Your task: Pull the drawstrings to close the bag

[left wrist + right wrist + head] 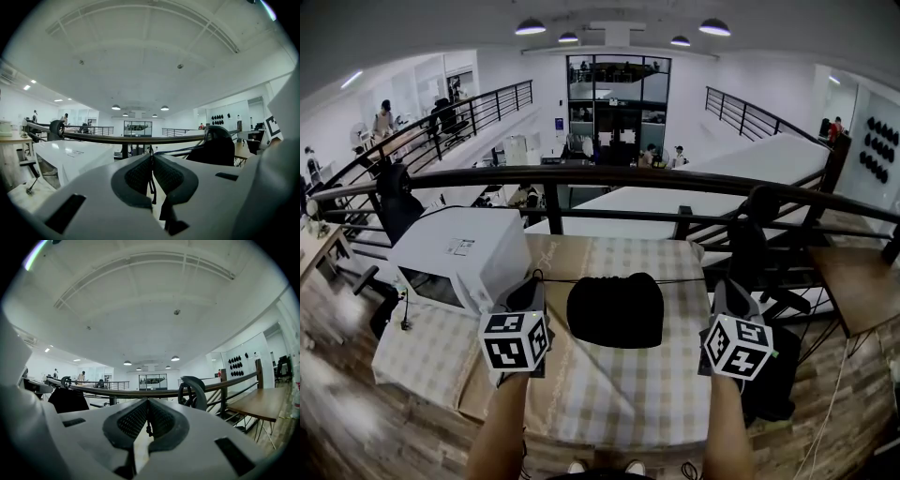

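Apart, left gripper point(535, 279) and right gripper point(713, 282), fingers point(136, 174) tight on drawstring point(684, 280); black bag point(615, 311) between (white box point(455, 248) beside left; railing point(609, 176) beyond)

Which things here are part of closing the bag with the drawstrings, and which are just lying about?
Part of the job: black bag; drawstrings, stretched taut to both sides; left gripper and right gripper, each shut on one end.

Just lying about: white appliance left of the bag; checked tablecloth; railing; black chair.
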Available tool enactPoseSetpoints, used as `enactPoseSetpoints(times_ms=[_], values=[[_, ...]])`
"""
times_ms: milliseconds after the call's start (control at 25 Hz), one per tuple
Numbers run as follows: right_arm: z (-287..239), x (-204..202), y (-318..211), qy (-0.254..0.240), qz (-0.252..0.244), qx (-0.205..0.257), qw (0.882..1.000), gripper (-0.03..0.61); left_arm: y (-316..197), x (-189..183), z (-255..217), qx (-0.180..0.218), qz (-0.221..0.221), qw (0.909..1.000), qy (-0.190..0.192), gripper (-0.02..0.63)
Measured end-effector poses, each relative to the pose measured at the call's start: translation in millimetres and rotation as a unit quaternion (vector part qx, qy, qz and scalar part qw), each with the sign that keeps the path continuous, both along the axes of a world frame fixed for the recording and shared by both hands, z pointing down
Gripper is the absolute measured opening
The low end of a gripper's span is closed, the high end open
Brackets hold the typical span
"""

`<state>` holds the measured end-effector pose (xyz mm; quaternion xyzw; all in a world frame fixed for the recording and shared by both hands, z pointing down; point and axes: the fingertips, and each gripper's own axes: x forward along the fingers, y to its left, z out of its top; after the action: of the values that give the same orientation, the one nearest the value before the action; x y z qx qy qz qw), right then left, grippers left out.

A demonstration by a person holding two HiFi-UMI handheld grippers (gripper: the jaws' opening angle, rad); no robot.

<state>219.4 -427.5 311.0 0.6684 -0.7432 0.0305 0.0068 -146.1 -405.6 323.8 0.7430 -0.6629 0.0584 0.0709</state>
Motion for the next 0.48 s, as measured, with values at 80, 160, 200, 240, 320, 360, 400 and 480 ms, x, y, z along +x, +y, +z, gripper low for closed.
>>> enactPoseSetpoints(times_ms=[80, 160, 200, 240, 320, 360, 400, 480], values=[[1, 3, 2, 0.002, 0.005, -0.001, 1.000, 0.023, 1, -3, 3, -0.003, -0.006, 1.0000, 0.001, 0.032], [4, 6, 2, 0.002, 0.009, -0.004, 1.000, 0.023, 1, -7, 6, -0.006, -0.011, 0.9999, 0.003, 0.032], [6, 7, 3, 0.001, 0.010, -0.007, 1.000, 0.023, 1, -8, 7, -0.007, -0.014, 0.9999, 0.004, 0.032], [8, 8, 3, 0.000, 0.012, -0.009, 1.000, 0.023, 1, -11, 9, -0.009, -0.017, 0.9998, 0.005, 0.032], [11, 9, 3, -0.001, 0.015, -0.012, 1.000, 0.023, 1, -16, 12, -0.013, -0.025, 0.9996, 0.008, 0.032], [12, 9, 4, 0.000, 0.016, -0.012, 1.000, 0.023, 2, -18, 14, -0.014, -0.031, 0.9994, 0.009, 0.032], [13, 9, 4, 0.000, 0.016, -0.012, 1.000, 0.023, 2, -20, 15, -0.014, -0.036, 0.9992, 0.007, 0.032], [13, 8, 4, 0.001, 0.015, -0.011, 1.000, 0.023, 2, -24, 15, -0.013, -0.045, 0.9989, 0.003, 0.032]])
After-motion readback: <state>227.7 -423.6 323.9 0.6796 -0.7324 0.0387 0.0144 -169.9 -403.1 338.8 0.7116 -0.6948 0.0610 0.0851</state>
